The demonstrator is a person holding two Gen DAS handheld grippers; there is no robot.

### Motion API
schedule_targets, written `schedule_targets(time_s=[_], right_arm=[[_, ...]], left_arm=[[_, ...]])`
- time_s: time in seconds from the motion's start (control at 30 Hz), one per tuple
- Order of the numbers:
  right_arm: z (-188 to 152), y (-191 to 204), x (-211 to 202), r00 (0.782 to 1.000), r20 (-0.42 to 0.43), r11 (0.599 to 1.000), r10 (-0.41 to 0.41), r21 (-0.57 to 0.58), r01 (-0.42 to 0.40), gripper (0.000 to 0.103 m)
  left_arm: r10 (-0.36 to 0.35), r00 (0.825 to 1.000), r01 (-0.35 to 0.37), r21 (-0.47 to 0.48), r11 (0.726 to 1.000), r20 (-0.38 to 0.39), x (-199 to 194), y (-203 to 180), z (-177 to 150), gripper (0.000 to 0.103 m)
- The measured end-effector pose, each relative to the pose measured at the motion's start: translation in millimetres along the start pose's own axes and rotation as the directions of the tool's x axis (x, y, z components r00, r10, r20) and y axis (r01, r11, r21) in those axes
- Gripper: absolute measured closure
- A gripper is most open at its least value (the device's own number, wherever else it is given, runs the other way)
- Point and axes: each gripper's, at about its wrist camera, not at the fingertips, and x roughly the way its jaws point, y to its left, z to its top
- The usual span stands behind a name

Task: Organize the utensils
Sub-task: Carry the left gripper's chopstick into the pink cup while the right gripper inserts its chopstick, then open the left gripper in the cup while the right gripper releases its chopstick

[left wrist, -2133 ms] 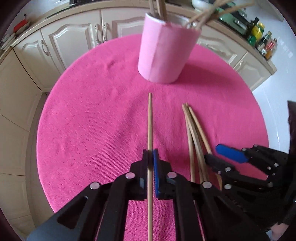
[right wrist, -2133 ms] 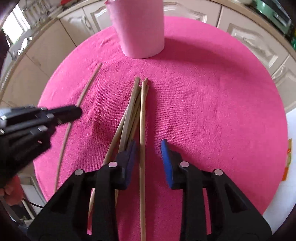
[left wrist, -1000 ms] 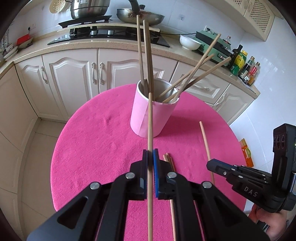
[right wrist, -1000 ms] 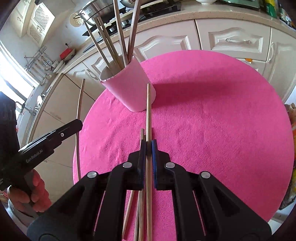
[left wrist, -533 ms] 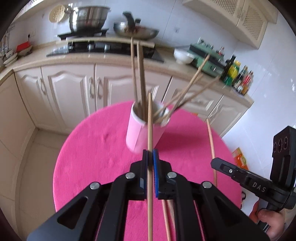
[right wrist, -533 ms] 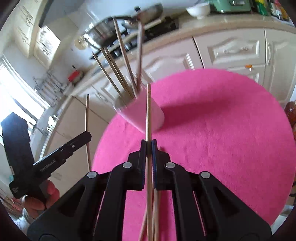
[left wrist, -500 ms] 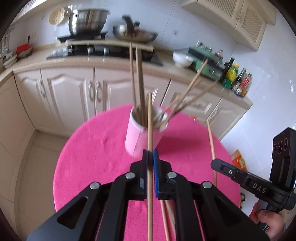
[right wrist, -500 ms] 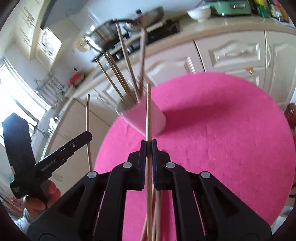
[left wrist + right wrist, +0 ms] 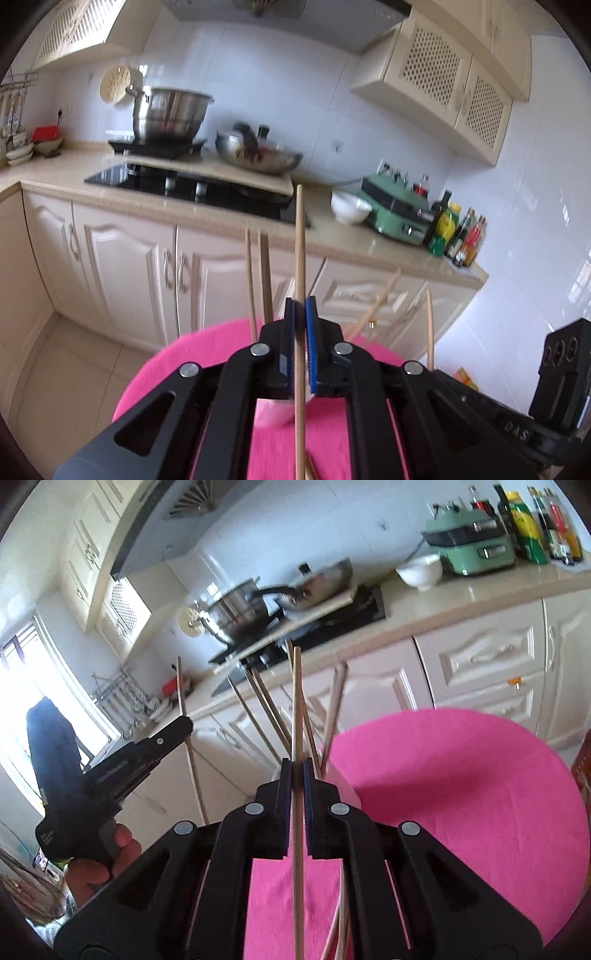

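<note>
My left gripper [image 9: 300,306] is shut on a wooden chopstick [image 9: 300,243] that points up, high above the pink round table [image 9: 155,373]. My right gripper [image 9: 294,768] is shut on another chopstick [image 9: 296,698], also raised. The pink cup [image 9: 277,408] is mostly hidden behind my left fingers; several chopsticks [image 9: 265,269] stand in it, also in the right wrist view [image 9: 269,709]. The left gripper shows at the left of the right wrist view [image 9: 173,731]; the right gripper's body shows at lower right of the left wrist view [image 9: 517,424]. Loose chopsticks [image 9: 338,923] lie on the table.
Cream cabinets [image 9: 122,266] and a counter with a hob [image 9: 184,184], pot [image 9: 166,114], wok [image 9: 258,155], white bowl [image 9: 349,210], green appliance [image 9: 395,218] and bottles [image 9: 454,236] stand behind the table. Tiled floor [image 9: 66,369] lies to the left.
Both grippers closed on chopsticks on the table, lifted them and tilted upward. The cup has dropped low in both views and now sits behind the fingers.
</note>
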Motion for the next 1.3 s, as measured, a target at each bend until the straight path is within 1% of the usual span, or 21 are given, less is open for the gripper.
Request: schedule_targets(time_s=[0.13,0.27,0.43,0.6,0.77,0.9,1.0,1.1,1.2,1.3], right_arm=[[13.1,5.9,5.1,0.997,0.076,0.999,0.011,-0.032,-0.009,0.097],[27.0,13.0,12.0,0.986,0.165,0.997,0.017,-0.077,-0.005,0.097],[39.3,15.0,29.2,0.968,0.245,0.993,0.057,-0.114,-0.029,0.097],[45.8,14.1,43.8,0.954,0.288,0.989,0.082,-0.138,-0.043,0.097],[48.7,11.4,53.2,0.944,0.315,0.987,0.097,-0.154,-0.05,0.097],[50.4,12.3,59.8,0.94,0.323,0.984,0.112,-0.167,-0.06,0.097],[50.3,15.5,63.9,0.939,0.325,0.981,0.113,-0.184,-0.054,0.097],[48.0,19.3,67.8,0.939,0.322,0.979,0.117,-0.198,-0.054,0.097],[47.3,23.1,70.2,0.939,0.323,0.976,0.118,-0.212,-0.05,0.097],[45.2,30.3,75.7,0.939,0.326,0.969,0.108,-0.247,-0.025,0.097]], left_arm=[[0.0,0.997,-0.001,0.008,1.0,0.073,11.7,-2.0,12.6,0.097],[0.015,0.99,-0.02,0.033,0.999,0.141,25.4,-5.6,21.2,0.097],[0.016,0.982,-0.022,0.028,0.999,0.188,39.7,-3.3,22.0,0.097],[0.029,0.973,-0.033,0.014,0.999,0.227,54.2,1.4,17.4,0.097],[0.047,0.971,-0.052,0.014,0.999,0.236,72.8,5.9,7.2,0.097],[0.062,0.971,-0.069,0.02,0.997,0.23,81.8,7.9,-1.7,0.097],[0.068,0.974,-0.076,0.027,0.997,0.218,84.6,11.0,-10.4,0.097],[0.09,0.976,-0.104,0.06,0.993,0.2,85.9,12.9,-20.2,0.097],[0.092,0.98,-0.104,0.056,0.993,0.179,84.3,16.4,-28.1,0.097],[0.091,0.984,-0.101,0.057,0.993,0.153,81.3,20.0,-37.6,0.097]])
